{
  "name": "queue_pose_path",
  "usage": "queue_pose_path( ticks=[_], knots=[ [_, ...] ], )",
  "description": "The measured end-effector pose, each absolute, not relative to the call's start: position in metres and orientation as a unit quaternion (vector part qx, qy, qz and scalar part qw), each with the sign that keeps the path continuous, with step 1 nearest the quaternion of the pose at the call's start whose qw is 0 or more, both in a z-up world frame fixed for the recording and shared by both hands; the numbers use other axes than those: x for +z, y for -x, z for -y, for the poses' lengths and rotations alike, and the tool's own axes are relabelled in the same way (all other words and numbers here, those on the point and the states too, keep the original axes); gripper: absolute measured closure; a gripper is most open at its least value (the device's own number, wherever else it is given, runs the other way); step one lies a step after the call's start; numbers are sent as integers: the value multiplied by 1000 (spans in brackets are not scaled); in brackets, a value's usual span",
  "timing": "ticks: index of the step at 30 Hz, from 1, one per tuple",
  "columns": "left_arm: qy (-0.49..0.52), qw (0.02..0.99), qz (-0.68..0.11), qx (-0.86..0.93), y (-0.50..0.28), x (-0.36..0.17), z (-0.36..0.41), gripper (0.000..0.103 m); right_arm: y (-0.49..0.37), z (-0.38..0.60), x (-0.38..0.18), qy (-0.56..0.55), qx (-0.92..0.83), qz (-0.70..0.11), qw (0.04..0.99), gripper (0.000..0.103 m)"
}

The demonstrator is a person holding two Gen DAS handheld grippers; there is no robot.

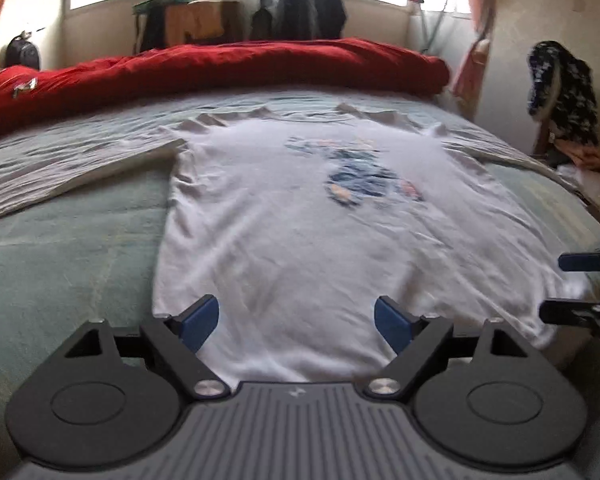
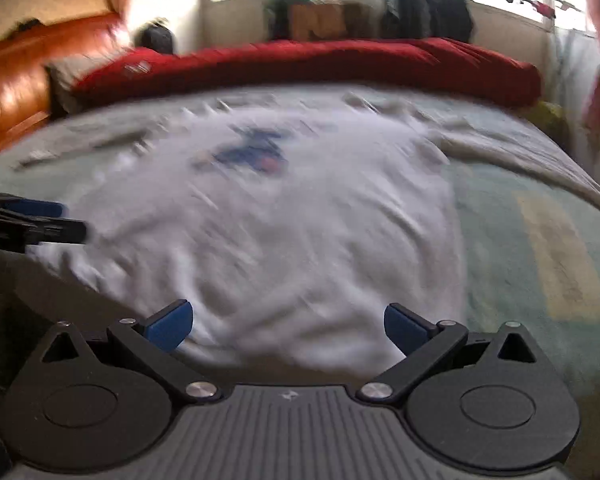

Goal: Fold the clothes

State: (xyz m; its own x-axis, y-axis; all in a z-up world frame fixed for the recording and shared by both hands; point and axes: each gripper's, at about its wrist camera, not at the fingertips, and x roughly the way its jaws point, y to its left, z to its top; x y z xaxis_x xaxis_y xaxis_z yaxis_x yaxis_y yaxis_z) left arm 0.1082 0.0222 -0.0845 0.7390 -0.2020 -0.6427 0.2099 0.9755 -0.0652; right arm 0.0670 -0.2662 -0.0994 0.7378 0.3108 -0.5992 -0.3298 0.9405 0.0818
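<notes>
White shirt (image 1: 284, 216) spread flat, print up, on bed (image 1: 60, 240), hem nearest, sleeves out sideways. Left gripper (image 1: 296, 322) and right gripper (image 2: 288, 326) both released, empty, poised over hem. For any fold: pinch both layers, keep edges level.

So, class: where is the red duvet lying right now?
In both wrist views the red duvet is bunched along the far edge of the bed, beyond the collar end of the white T-shirt and below the windows.
</notes>
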Motion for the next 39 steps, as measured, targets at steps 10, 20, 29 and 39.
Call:
queue_pose_path(
  ticks=[10, 20, 29, 39],
  knots=[
    [5, 924, -366, -112, -91, -94, -38, 18, -33, 267, -118, 70, 179, -350, 917, 0],
    [48, 902, -382, -196, -90, -94, -20, 18, -63, 246, -99, 34, 194, -329, 924, 0],
    [47, 913, -364, -180, -84, -70, -30, 18, -51, 257, -120, 59, 168, -349, 920, 0],
    [69, 902, -403, -136, -90, -88, -43, 18, -48, 250, -125, 89, 150, -349, 921, 0]
  ],
)
